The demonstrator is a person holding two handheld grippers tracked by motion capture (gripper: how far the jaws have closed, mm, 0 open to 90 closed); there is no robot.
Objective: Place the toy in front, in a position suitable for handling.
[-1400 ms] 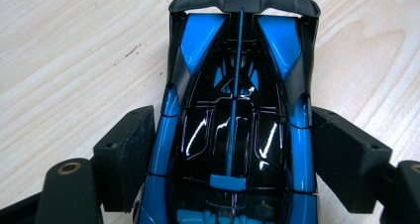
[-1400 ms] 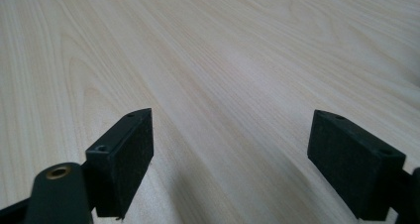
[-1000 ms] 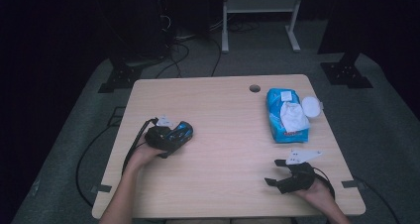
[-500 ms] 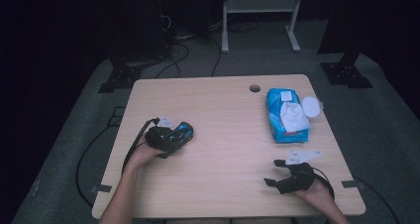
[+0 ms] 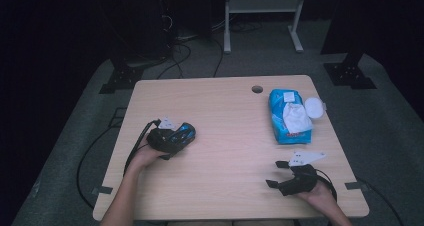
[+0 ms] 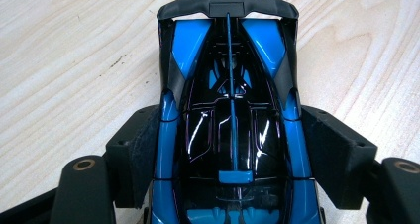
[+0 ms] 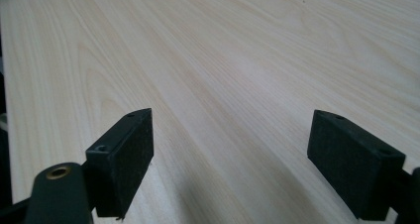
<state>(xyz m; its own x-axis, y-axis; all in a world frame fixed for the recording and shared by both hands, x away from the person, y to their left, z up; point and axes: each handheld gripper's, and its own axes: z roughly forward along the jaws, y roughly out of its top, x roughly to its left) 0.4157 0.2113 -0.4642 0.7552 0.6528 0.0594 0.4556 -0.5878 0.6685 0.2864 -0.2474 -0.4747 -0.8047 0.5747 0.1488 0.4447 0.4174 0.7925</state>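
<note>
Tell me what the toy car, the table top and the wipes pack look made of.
Toy car: likely glossy plastic or painted metal; sharp highlights on blue and black panels.
Table top: matte pale wood-grain, probably laminate.
Wipes pack: soft blue film, crinkled and shiny.

Blue-and-black toy car (image 6: 230, 120), pale woodgrain table (image 5: 225, 111)

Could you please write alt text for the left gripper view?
A glossy blue and black toy car sits clamped between the two black pads of the left hand-held gripper, its dark rear wing pointing away from the camera. Pale wood-grain table lies beneath it.
</note>
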